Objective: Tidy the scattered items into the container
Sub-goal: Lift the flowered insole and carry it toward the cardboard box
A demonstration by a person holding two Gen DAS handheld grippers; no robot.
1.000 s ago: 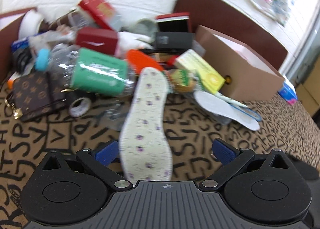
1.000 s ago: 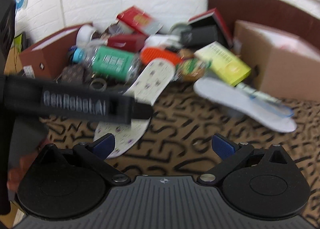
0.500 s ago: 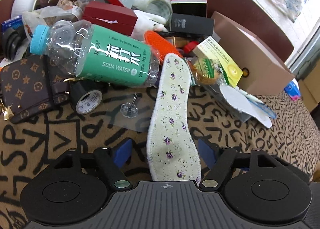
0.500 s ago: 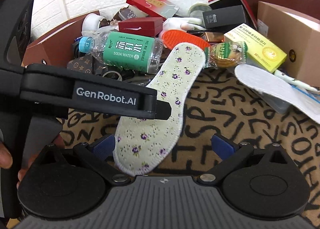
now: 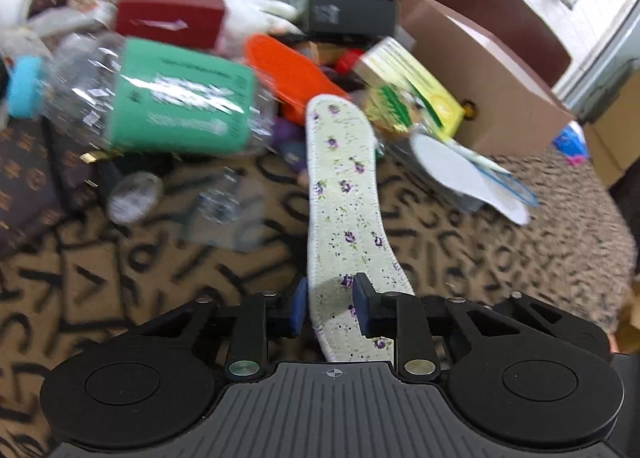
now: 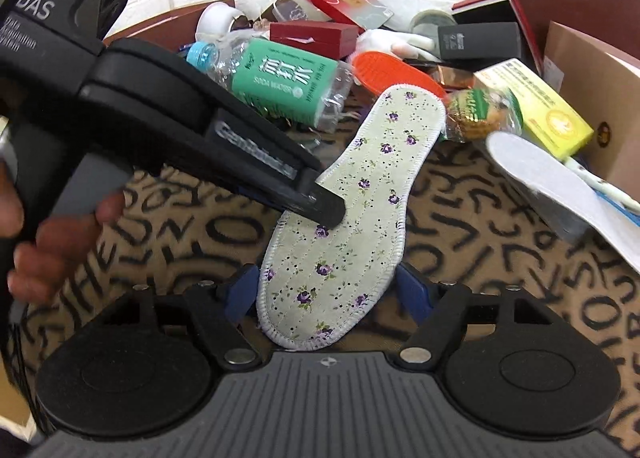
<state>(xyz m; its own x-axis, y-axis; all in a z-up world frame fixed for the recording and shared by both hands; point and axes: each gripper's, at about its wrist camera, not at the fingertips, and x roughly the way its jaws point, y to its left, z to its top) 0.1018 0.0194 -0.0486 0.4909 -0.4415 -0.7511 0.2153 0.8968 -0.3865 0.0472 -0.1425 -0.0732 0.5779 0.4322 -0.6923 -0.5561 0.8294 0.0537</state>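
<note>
On the letter-patterned cloth (image 6: 460, 198), near the clutter, floral insole (image 5: 344, 194) pinched edgewise by left gripper (image 5: 329, 300); right gripper (image 6: 326, 290) fingers spread beside its heel, seemingly not touching; green-labelled bottle (image 6: 280, 78) far left

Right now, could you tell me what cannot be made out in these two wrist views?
- Left wrist view: motion blur smears the green bottle label; its text is unreadable.
- Left wrist view: the floral insole heel end is hidden behind the left gripper body.
- Right wrist view: the left gripper covers part of the insole's edge; its own grip cannot be judged there.
- Right wrist view: the brown box is cut off by the frame edge; contents unseen.
</note>
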